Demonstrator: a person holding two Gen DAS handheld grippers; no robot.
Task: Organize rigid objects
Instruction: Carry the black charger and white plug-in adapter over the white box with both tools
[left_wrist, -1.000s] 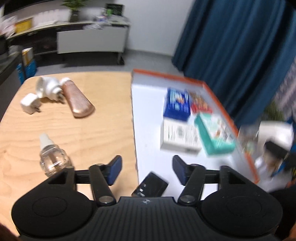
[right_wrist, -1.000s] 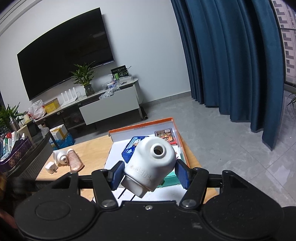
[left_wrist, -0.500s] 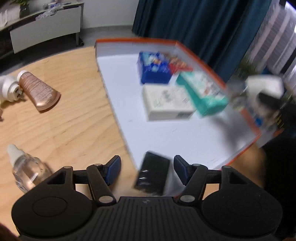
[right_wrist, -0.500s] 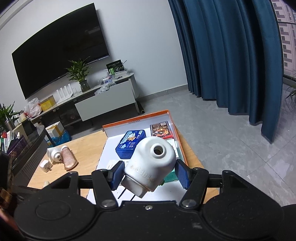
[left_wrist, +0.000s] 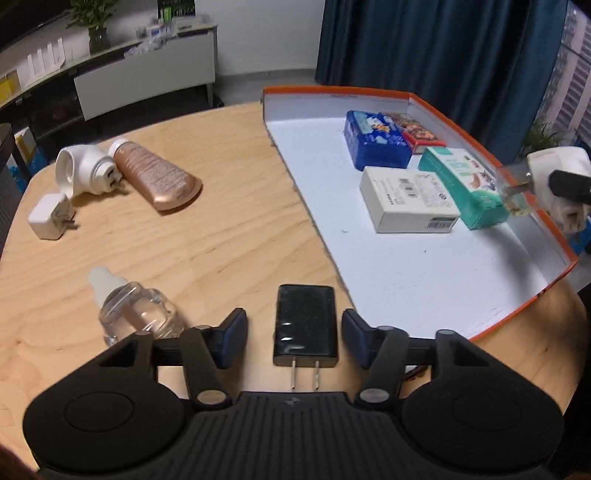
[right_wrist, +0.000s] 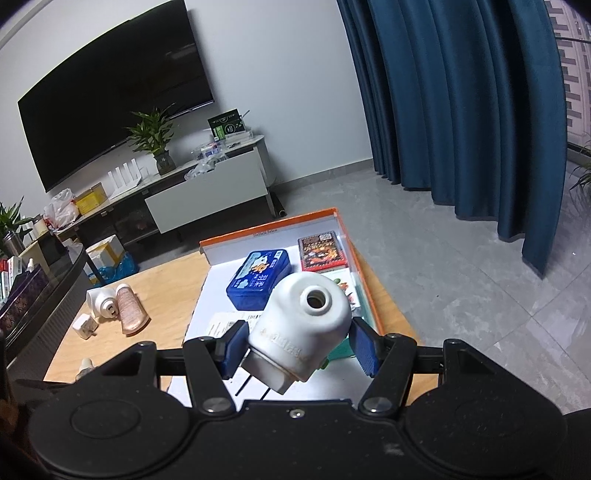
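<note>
Dark blue curtains and a wall-mounted television are framing the room, and a pale wooden surface (left_wrist: 221, 236) is carrying an orange-rimmed white tray (left_wrist: 480, 138) on its right half. The left claw (left_wrist: 291, 332) is hanging released, its blue pads either side of a black charger (left_wrist: 306, 328) that is lying flat just left of the tray's near corner, prongs pointing toward the camera. That charger is looking stiff, compact and light, with glossy faces that may slip, so its two long flat sides seem the best hold, well clear of the prongs. The right claw (right_wrist: 297, 347) is clenching a white plug-in diffuser (right_wrist: 301, 325) above the tray; hard rounded plastic, it is sitting tilted between the pads, so it could twist. On the surface, a clear refill bottle (left_wrist: 136, 314) is lying near left, probably fragile
</note>
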